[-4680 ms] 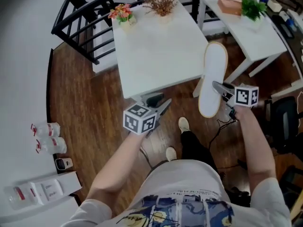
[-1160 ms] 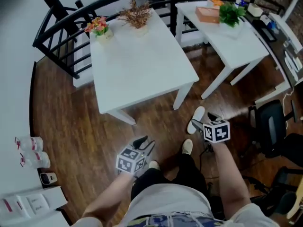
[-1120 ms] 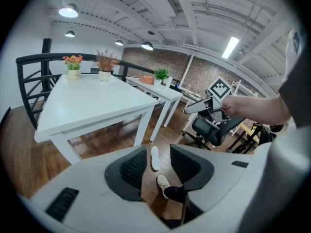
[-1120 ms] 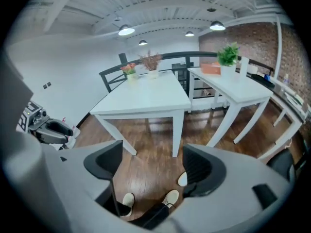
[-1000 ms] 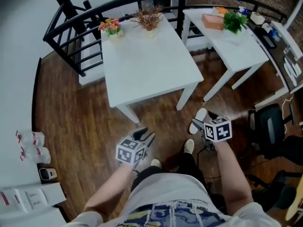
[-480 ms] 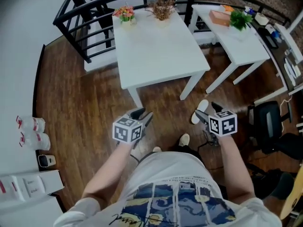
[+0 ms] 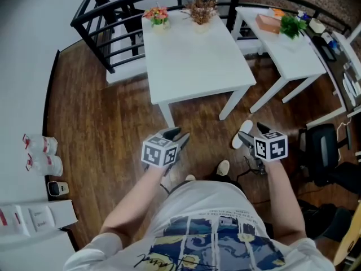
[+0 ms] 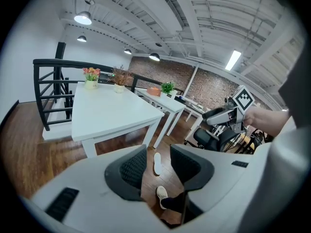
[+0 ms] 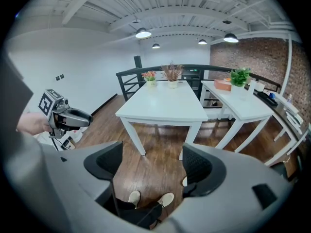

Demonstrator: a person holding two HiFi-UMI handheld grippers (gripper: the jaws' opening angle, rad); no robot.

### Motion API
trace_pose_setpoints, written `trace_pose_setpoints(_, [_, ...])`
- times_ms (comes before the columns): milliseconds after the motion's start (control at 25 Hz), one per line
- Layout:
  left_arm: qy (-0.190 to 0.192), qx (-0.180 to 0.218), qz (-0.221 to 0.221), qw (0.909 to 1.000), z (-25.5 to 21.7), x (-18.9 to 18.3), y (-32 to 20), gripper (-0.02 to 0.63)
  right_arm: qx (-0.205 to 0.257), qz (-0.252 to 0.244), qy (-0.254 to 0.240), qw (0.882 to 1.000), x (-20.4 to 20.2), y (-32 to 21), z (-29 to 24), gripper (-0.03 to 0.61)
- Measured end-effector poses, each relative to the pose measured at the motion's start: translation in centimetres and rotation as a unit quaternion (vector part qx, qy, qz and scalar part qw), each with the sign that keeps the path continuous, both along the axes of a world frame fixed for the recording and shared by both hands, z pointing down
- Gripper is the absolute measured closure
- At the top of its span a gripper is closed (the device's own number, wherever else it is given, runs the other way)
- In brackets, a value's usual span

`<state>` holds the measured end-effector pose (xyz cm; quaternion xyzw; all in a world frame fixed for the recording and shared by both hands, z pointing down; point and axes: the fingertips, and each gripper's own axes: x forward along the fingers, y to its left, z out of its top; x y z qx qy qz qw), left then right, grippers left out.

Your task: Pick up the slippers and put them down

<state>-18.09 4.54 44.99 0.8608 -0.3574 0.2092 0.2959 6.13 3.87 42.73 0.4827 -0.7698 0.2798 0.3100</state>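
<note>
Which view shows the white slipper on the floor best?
Left gripper view: the slipper shows whole, framed by its open jaws. Head view has it partly behind the right gripper; right gripper view catches only a sliver.

White tables (image 7: 197, 61), two; slipper (image 7: 243, 135), one; potted plants (image 7: 202, 9), three; bottles (image 7: 40, 145), two; office chair (image 7: 318, 151), one; orange box (image 7: 269, 22), one.

A single white slipper (image 7: 237, 141) lay flat on the dark wooden floor (image 7: 113, 129), long and oval, pale all over with no pattern that could be made out. It rested just out from the near corner leg of the white table (image 7: 192, 49) and ahead of the person's shoes (image 7: 224, 167). Nothing was touching it. No second slipper could be made out.
</note>
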Motion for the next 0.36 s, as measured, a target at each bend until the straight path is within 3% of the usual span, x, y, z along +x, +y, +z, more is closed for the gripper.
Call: trace_pose_setpoints(360, [0.001, -0.005, 0.008, 1.0, -0.3, 0.1, 0.8, 0.468, -0.001, -0.005, 0.008, 1.0, 0.0, 1.2, -0.2, 0.175])
